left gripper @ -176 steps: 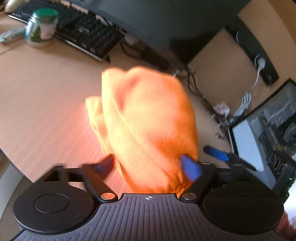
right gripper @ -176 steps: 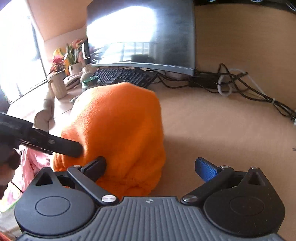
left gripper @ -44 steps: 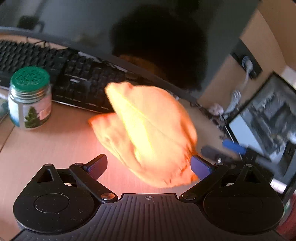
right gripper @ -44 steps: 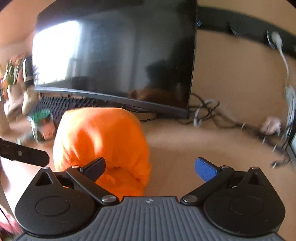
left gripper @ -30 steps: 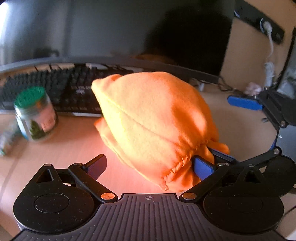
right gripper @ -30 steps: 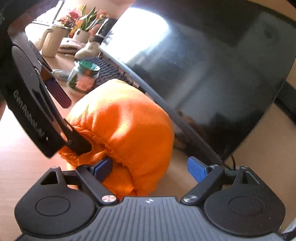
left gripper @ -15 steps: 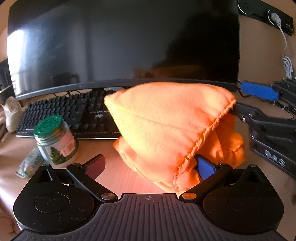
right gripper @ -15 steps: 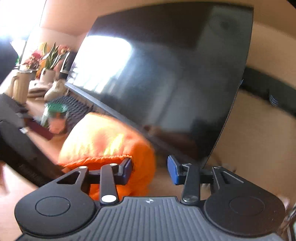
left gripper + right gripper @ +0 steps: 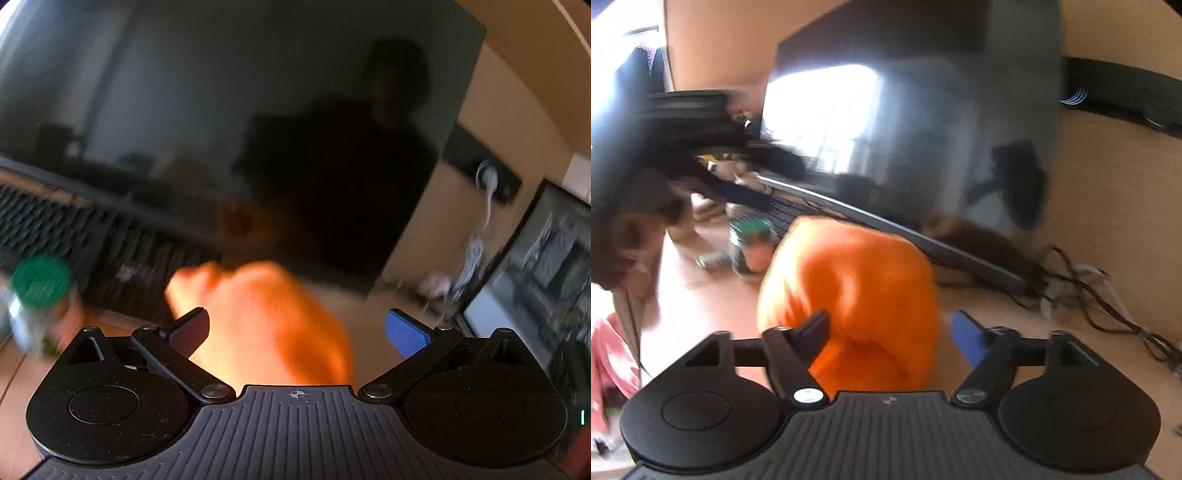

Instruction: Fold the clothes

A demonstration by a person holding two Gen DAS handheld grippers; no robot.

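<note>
Orange garment (image 9: 857, 291): a bundled fleece piece lying on the wooden desk (image 9: 1027, 321), at lower centre of my right wrist view, in front of the monitor's lower edge. In my left wrist view it (image 9: 266, 325) sits at lower centre too, blurred.
My right gripper (image 9: 892, 334): jaws opening and already wide; the bundle lies between the fingers, with the dark left finger (image 9: 812, 332) overlapping the cloth's edge. The blue pad on the right stands clear of the fabric, so I am not pinching it.
My left gripper (image 9: 295, 328): jaws spread wide, both blue pads apart from the cloth, which shows in the gap beyond them. From my right wrist view the same tool (image 9: 738, 177) hangs blurred at upper left, above the desk.
Monitor (image 9: 923, 129): large dark screen filling the upper half of both views, with a bright window reflection on its left part in the right wrist view.
Keyboard (image 9: 74, 240): black, at middle left of the left wrist view, under the screen.
Jar (image 9: 750, 243): green lid, glass body, just left of the garment, on the desk.
Cables (image 9: 1089, 291): a tangle at middle right, behind the garment.
Pink cloth (image 9: 613, 354): at the lower left edge of the right wrist view.
</note>
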